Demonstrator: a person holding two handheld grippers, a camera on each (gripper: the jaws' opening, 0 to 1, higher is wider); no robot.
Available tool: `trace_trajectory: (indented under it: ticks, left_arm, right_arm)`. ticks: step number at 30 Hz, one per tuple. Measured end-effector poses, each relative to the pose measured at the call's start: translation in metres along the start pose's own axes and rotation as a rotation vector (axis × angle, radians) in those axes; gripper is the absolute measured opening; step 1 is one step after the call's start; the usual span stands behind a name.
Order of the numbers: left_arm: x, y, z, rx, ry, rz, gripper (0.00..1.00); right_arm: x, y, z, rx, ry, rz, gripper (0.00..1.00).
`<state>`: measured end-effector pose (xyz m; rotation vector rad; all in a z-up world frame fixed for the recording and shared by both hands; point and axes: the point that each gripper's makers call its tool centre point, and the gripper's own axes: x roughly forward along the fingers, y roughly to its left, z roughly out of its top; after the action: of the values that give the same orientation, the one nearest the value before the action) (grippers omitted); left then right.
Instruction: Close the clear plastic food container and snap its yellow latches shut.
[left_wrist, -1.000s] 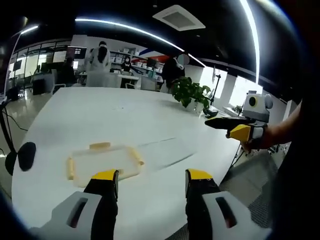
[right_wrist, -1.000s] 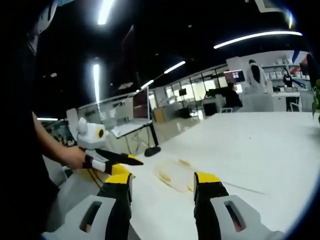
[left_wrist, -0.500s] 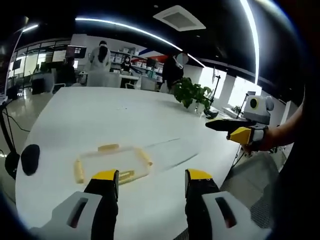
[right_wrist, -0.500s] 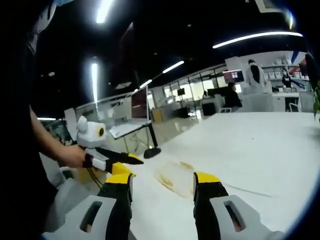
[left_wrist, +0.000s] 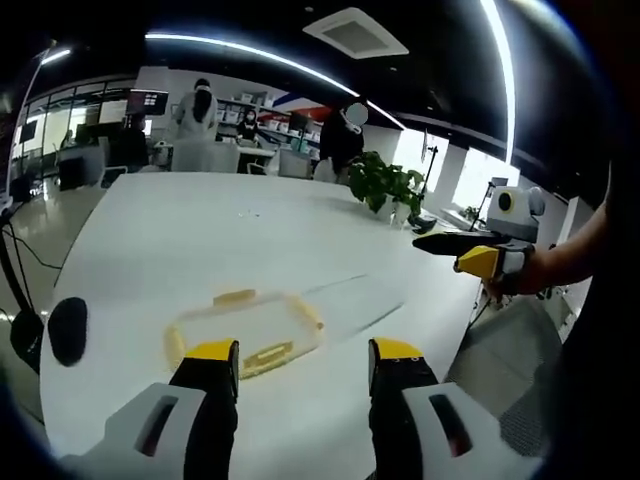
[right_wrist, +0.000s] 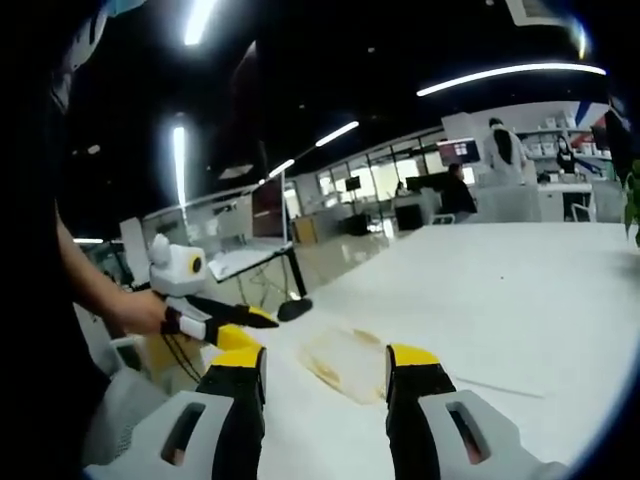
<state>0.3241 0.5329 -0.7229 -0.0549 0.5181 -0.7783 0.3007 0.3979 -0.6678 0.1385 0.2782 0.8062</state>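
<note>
Claws both stand open and hold nothing. In the left gripper view, the left claw (left_wrist: 305, 362) hovers above the white table (left_wrist: 200, 240), and the clear plastic food container (left_wrist: 243, 323) with its yellow latches (left_wrist: 268, 353) lies flat on the table just ahead of the left jaw tip. Its clear lid (left_wrist: 352, 298) lies beside it, ahead of the right jaw. The right claw (left_wrist: 470, 250) shows off to the right, apart from the container. In the right gripper view, the right claw (right_wrist: 325, 362) frames the container (right_wrist: 345, 360) between its jaw tips, with the left claw (right_wrist: 245, 318) to the left. A potted plant (left_wrist: 388, 187) stands far beyond.
</note>
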Motion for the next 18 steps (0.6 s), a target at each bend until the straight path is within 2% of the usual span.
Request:
trace_trajectory:
  ticks: [10,18]
  left_arm:
    - [0.0,0.021,0.003,0.004,0.015,-0.001,0.51]
    - [-0.001,0.037,0.002,0.026,0.037,-0.003,0.49]
  right_arm:
    - [0.017,0.002,0.009,0.008,-0.016,-0.009,0.47]
    - [0.032,0.002,0.008,-0.007,-0.003,-0.01,0.46]
